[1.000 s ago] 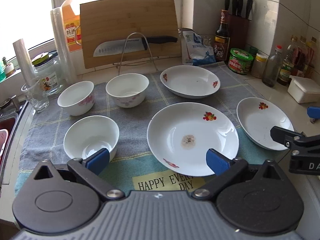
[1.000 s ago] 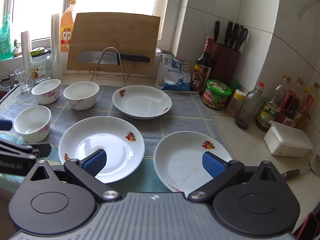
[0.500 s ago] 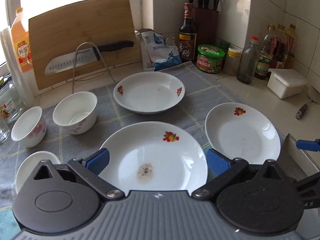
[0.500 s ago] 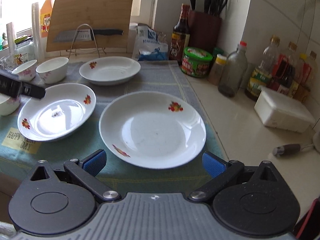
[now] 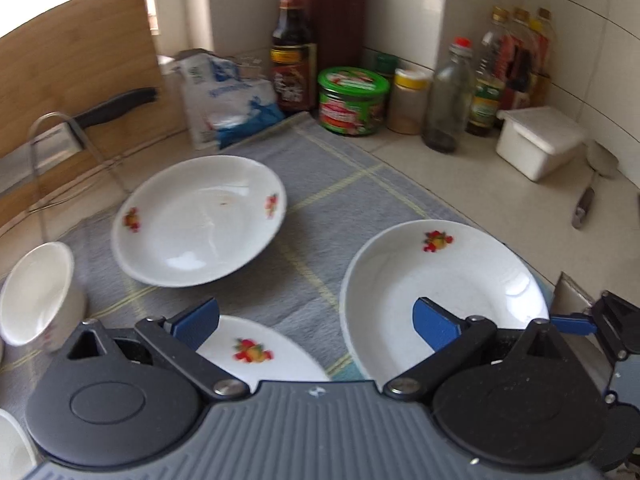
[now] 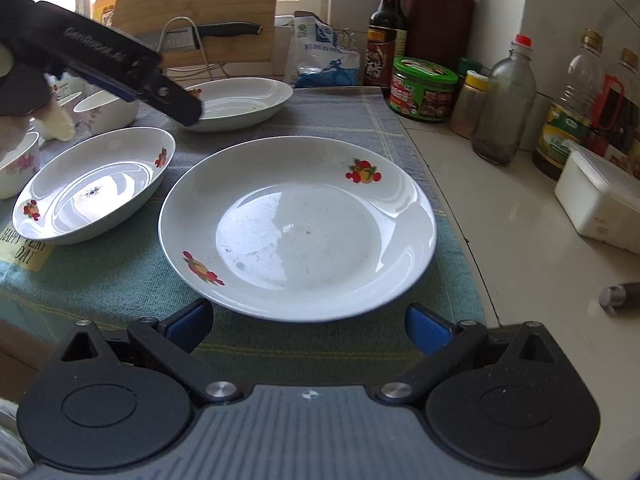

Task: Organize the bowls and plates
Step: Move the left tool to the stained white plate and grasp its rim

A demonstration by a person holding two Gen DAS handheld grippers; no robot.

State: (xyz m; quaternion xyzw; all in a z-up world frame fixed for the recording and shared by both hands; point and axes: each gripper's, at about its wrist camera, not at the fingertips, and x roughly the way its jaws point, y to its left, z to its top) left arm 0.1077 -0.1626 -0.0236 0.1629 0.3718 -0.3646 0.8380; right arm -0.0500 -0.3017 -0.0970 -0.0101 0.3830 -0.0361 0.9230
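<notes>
Three white plates with fruit prints lie on a grey-green cloth (image 6: 340, 120). The right plate (image 6: 296, 224) lies just ahead of my right gripper (image 6: 308, 326), which is open and empty at its near rim. In the left wrist view the same plate (image 5: 440, 292) lies under my open left gripper's right finger. My left gripper (image 5: 316, 320) is empty, above the middle plate (image 5: 256, 356). The far plate (image 5: 200, 220) lies behind. White bowls (image 6: 106, 110) stand at the left. The left gripper also shows in the right wrist view (image 6: 168, 96).
A cutting board (image 6: 200, 8), a knife on a wire rack (image 6: 224, 30), a salt bag (image 6: 320, 60), sauce bottles (image 6: 386, 28), a green jar (image 6: 424, 88) and a white box (image 6: 600, 204) line the back and right counter. A utensil handle (image 6: 620, 294) lies at the right.
Both grippers have moved forward and to the right. The left now hovers over the middle and right plates; the right has come up to the right plate's near rim. Both stay open.
</notes>
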